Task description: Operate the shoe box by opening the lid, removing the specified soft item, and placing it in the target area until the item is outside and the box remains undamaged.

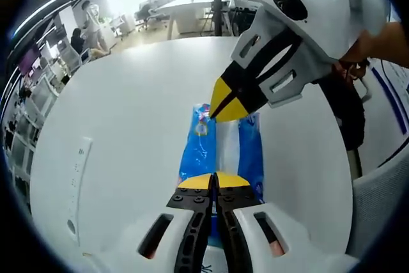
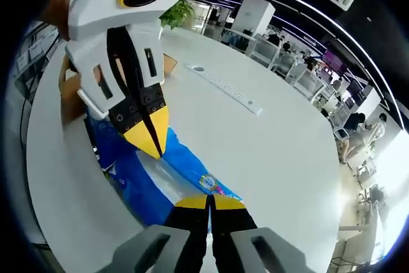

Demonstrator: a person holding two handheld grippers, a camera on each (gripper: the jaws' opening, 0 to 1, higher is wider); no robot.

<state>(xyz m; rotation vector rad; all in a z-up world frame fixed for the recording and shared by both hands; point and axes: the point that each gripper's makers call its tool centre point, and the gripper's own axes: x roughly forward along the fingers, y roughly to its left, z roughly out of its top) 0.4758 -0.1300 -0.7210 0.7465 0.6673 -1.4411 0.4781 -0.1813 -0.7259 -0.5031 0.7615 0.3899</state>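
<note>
A soft blue and white packet [image 1: 203, 151] lies lengthwise on the round white table [image 1: 128, 113]. My left gripper [image 1: 215, 181] rises from the bottom of the left gripper view, its yellow tips shut on the packet's near part. My right gripper [image 1: 218, 110] comes down from the upper right, shut on the packet's far end. In the right gripper view the packet [image 2: 150, 183] stretches from my right gripper [image 2: 209, 201] toward the left gripper [image 2: 152, 146], whose tips press together on it. A brown cardboard box [image 2: 69, 94] shows partly behind the left gripper.
A long white power strip [image 1: 77, 180] [image 2: 223, 87] lies flat on the table. A hand [image 1: 386, 43] holds the right gripper. Office desks and chairs [image 1: 57, 62] stand beyond the table's edge, and a green plant [image 2: 180, 11] stands past the far rim.
</note>
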